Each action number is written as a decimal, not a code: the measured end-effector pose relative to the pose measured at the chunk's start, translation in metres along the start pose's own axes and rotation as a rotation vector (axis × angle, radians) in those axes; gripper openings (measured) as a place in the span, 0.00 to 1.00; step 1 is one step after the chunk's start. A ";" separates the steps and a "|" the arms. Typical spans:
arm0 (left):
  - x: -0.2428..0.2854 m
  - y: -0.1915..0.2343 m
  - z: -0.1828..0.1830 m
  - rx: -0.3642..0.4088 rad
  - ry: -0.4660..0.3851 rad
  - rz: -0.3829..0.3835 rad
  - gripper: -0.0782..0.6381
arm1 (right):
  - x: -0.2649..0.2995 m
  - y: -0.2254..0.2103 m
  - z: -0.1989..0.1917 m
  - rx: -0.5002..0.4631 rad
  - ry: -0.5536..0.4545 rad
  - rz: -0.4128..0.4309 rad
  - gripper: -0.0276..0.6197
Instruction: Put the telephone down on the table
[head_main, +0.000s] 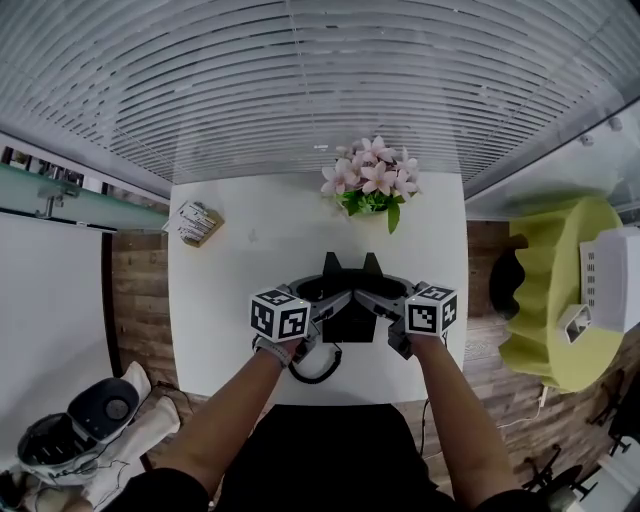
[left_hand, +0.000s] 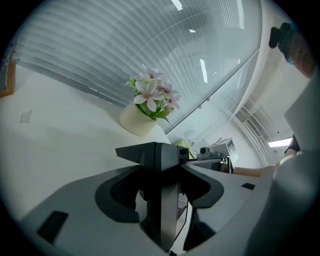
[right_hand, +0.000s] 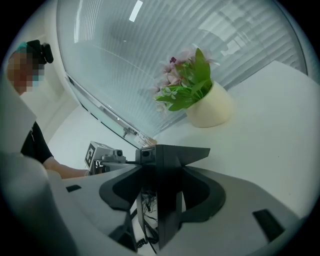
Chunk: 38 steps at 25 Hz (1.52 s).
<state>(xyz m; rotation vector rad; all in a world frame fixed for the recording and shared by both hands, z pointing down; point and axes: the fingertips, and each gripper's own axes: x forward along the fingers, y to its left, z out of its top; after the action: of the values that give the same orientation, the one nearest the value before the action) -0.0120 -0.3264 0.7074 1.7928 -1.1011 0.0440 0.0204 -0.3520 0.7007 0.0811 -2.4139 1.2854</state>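
Note:
A black telephone (head_main: 350, 318) is held between my two grippers over the near middle of the white table (head_main: 250, 270). My left gripper (head_main: 328, 303) is shut on its left side, and my right gripper (head_main: 374, 302) is shut on its right side. In the left gripper view the jaws pinch a black edge of the telephone (left_hand: 161, 175). The right gripper view shows the same grip on the telephone (right_hand: 167, 170), with its coiled cord (right_hand: 144, 212) hanging below. The cord (head_main: 318, 372) loops toward the table's near edge. Whether the telephone touches the table I cannot tell.
A cream pot of pink flowers (head_main: 370, 182) stands at the table's far edge, past the telephone. A small box (head_main: 197, 222) lies at the far left corner. A yellow-green chair (head_main: 556, 290) holding a white device (head_main: 612, 280) stands to the right. Window blinds fill the background.

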 end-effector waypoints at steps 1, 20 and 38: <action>0.001 0.002 0.000 -0.007 -0.001 0.001 0.47 | 0.001 -0.002 0.000 0.010 -0.001 0.000 0.42; 0.008 0.013 -0.003 -0.124 -0.050 -0.025 0.47 | 0.005 -0.015 -0.002 0.108 -0.017 0.015 0.42; -0.068 -0.050 0.023 0.153 -0.150 0.082 0.47 | -0.055 0.031 0.027 -0.275 -0.094 -0.279 0.46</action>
<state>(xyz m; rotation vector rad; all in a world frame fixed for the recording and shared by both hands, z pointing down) -0.0271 -0.2949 0.6274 1.9107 -1.3083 0.0444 0.0552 -0.3637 0.6420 0.3929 -2.5241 0.8380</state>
